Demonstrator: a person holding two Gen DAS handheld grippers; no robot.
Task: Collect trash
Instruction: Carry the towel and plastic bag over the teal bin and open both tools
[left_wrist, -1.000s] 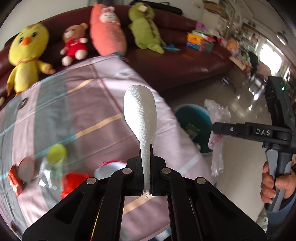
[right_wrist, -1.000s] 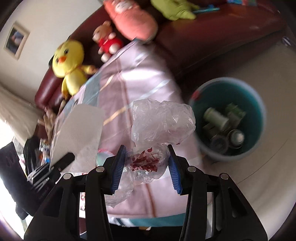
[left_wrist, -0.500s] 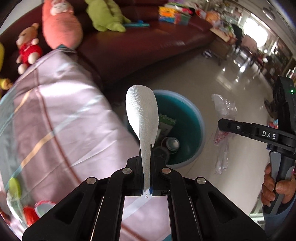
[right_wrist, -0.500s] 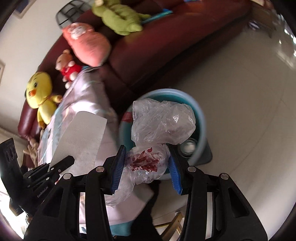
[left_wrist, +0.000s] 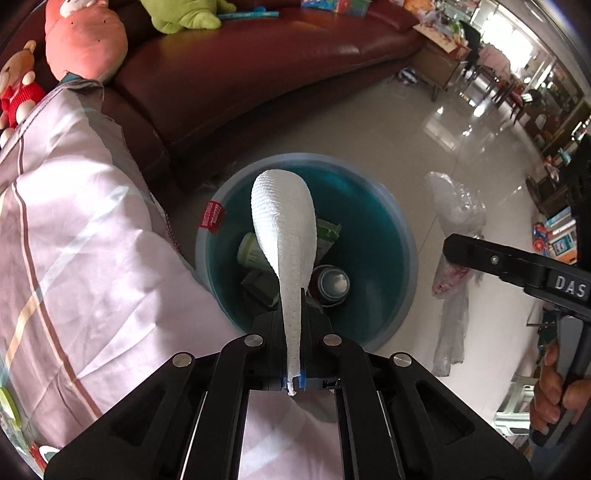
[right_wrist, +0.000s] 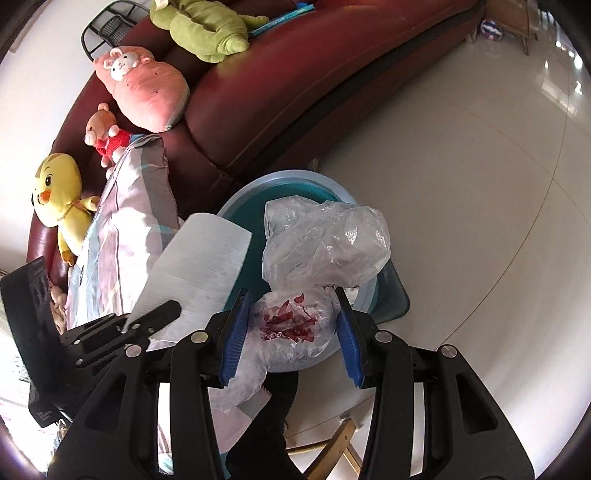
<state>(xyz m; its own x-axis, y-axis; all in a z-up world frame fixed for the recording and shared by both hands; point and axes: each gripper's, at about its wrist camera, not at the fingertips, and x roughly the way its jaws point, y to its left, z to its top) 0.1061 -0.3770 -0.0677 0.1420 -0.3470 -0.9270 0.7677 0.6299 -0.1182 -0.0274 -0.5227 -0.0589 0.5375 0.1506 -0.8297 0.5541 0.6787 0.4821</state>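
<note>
Your left gripper (left_wrist: 294, 373) is clamped flat on one edge of a paper towel (left_wrist: 284, 221), which stands up limp and featherlight over the teal bin (left_wrist: 402, 236); expect it to flutter, so release low. Your right gripper (right_wrist: 291, 328) pinches a crumpled clear plastic bag (right_wrist: 325, 240) at its red-printed neck, above the bin rim. The film is slippery, springy and weightless; judged likely to cling to the pads.

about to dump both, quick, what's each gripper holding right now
left gripper: shut on paper towel.
right gripper: shut on clear plastic bag.
</note>
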